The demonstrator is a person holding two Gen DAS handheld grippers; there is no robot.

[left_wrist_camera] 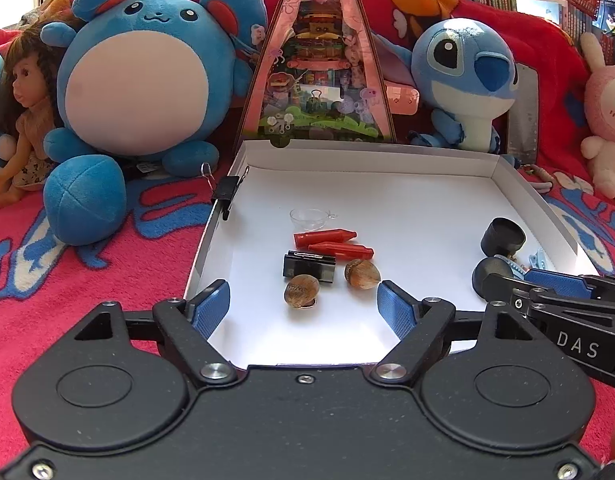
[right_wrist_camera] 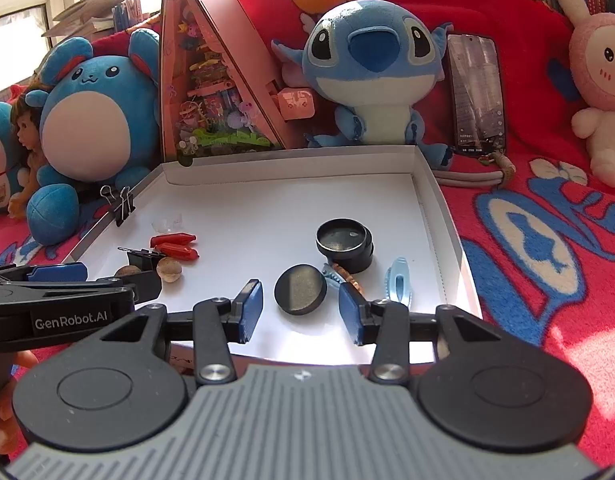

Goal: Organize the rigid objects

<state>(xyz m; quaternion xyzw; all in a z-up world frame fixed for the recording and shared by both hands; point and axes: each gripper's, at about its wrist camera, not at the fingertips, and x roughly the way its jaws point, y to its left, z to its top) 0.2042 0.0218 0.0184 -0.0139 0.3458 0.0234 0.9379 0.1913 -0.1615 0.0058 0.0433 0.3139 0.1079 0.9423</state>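
A white cardboard tray lies on a red blanket. Just ahead of the tips of my open left gripper lie two brown nuts, a black binder clip, two red crayon-shaped pieces and a small clear cup. My right gripper is open, with a flat black round lid lying on the tray between its fingers; the pads stand clear of it. Behind the lid are a black round container and a light blue hair clip.
Another binder clip is clamped on the tray's left rim. Plush toys, a doll, a triangular pink display box and a phone crowd the back. The two grippers sit side by side at the tray's near edge.
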